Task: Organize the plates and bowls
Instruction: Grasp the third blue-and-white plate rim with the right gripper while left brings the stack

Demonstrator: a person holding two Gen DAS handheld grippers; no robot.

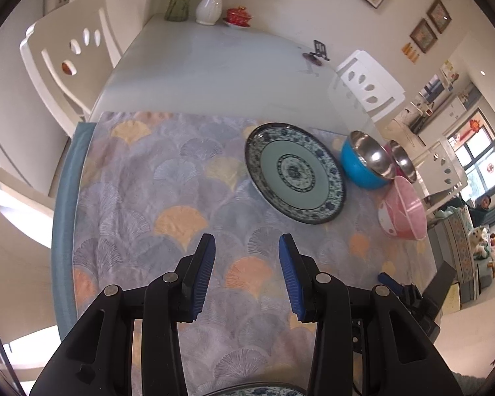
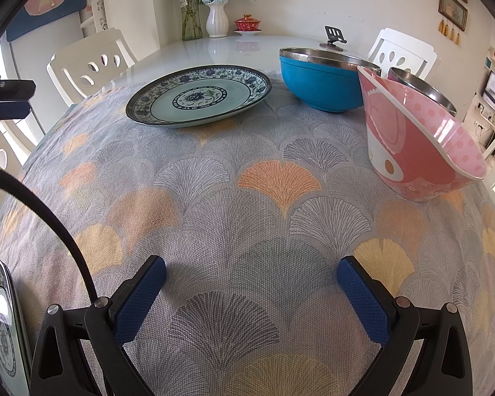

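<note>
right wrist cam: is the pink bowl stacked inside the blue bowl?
No, the pink bowl sits on the tablecloth by itself, beside the blue bowl.

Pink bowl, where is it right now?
The pink bowl sits tilted on the patterned cloth at the right of the right wrist view, just in front of the blue bowl and right of the plate.

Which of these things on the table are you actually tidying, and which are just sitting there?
For the job: patterned plate, second plate at the near edge, blue bowl, pink bowl, steel bowl.

Just there: flower vase, glass vase, red lidded cup, phone stand.
</note>
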